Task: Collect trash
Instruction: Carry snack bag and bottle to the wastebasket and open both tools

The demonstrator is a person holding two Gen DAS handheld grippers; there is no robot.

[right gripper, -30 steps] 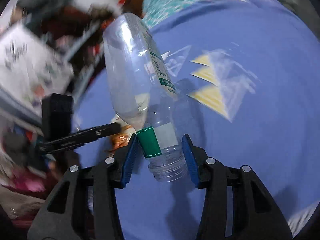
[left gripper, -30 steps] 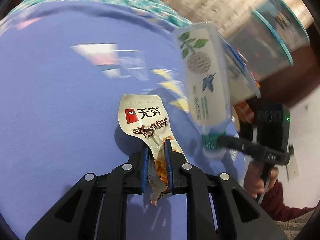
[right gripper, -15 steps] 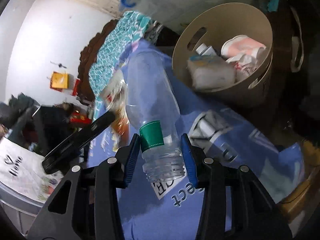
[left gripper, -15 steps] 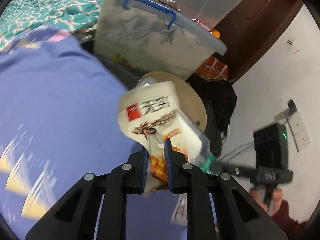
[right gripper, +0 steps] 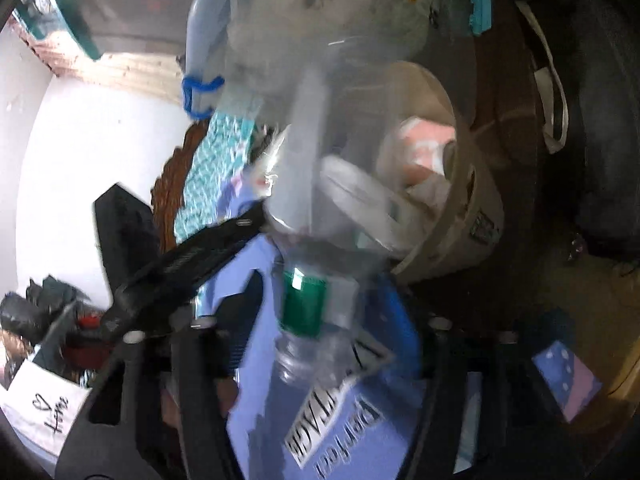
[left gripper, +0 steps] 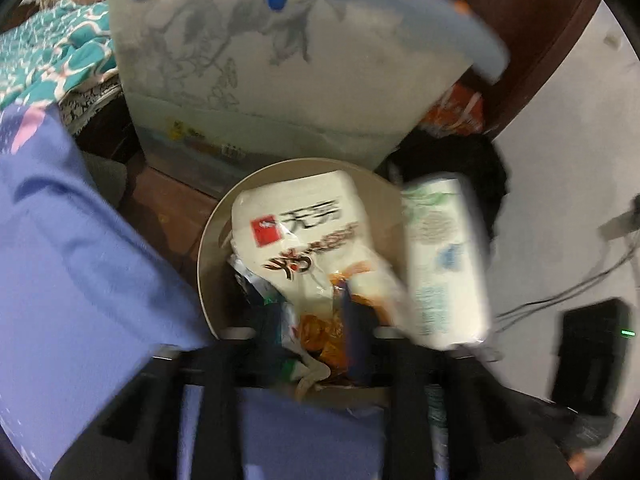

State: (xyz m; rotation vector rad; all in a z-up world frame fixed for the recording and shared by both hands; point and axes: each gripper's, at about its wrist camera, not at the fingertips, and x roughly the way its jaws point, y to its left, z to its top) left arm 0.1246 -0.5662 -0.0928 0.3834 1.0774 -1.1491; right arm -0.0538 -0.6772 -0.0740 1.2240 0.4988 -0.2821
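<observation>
In the left wrist view, the left gripper (left gripper: 310, 318) has its fingers spread somewhat, the snack wrapper (left gripper: 304, 248) lying loose between them above the beige bin (left gripper: 208, 248), with the labelled bottle (left gripper: 444, 260) just right of it over the rim. In the right wrist view, the right gripper (right gripper: 316, 320) stands wide apart, the clear bottle (right gripper: 316, 216) between its fingers touching neither, its body pointing into the bin (right gripper: 472, 216) beside the blue cloth (right gripper: 256, 360).
</observation>
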